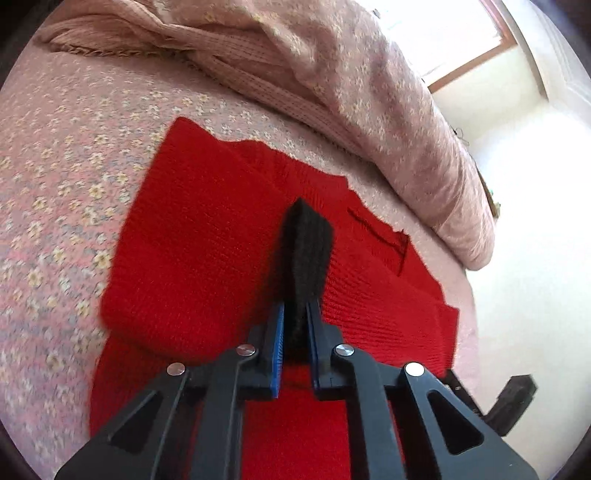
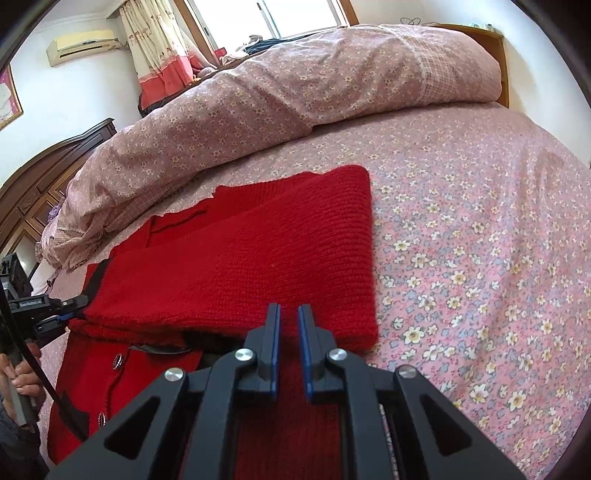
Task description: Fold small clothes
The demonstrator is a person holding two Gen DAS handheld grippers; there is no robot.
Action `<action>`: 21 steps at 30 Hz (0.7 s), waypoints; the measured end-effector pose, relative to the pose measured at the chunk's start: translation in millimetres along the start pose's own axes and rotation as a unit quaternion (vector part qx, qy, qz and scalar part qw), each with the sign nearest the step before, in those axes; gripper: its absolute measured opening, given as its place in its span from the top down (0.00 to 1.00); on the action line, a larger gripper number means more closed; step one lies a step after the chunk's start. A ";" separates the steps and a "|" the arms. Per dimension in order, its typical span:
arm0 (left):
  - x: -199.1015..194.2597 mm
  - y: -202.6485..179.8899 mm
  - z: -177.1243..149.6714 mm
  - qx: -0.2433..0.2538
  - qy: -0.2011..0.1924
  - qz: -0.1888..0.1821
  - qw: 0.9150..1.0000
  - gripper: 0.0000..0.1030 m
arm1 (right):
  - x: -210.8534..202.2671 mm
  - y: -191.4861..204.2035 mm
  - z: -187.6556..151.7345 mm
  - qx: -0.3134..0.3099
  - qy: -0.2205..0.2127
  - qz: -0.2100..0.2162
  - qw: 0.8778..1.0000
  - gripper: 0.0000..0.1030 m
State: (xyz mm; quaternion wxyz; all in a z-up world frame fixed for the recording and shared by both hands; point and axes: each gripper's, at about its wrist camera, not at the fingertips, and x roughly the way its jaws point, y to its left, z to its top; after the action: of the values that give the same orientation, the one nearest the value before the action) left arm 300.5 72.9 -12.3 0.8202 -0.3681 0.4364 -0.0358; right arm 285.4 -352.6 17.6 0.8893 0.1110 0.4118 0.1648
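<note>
A red knitted cardigan [image 1: 207, 236] with black trim lies partly folded on the flowered bedsheet [image 1: 66, 177]. My left gripper [image 1: 297, 314] is shut on the cardigan's black trim band [image 1: 306, 251], which stands up between the fingers. In the right wrist view the cardigan [image 2: 258, 254] shows a folded upper layer over a lower part with buttons [image 2: 117, 360]. My right gripper [image 2: 289, 314] hovers at the near edge of the fold, jaws a little apart with nothing between them. The left gripper shows at the left edge [image 2: 70, 312], on the black trim.
A rolled flowered quilt [image 2: 295, 96] lies along the far side of the bed. A pink knitted garment [image 1: 155, 40] lies at the far end in the left wrist view. A dark wooden headboard [image 2: 48, 166] and a window [image 2: 280, 14] stand behind. The bedsheet [image 2: 480, 240] spreads right.
</note>
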 end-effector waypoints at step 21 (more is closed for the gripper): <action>-4.0 0.6 -3.1 0.045 -0.012 0.110 0.993 0.94 | 3.4 -10.2 0.2 0.005 0.016 -0.031 0.999 1.00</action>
State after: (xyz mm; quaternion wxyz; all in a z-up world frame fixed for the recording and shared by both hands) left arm 295.6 73.0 -11.0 0.8403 -0.2804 0.4623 0.0397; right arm 289.7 -360.7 11.9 0.8867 0.0997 0.4302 0.1370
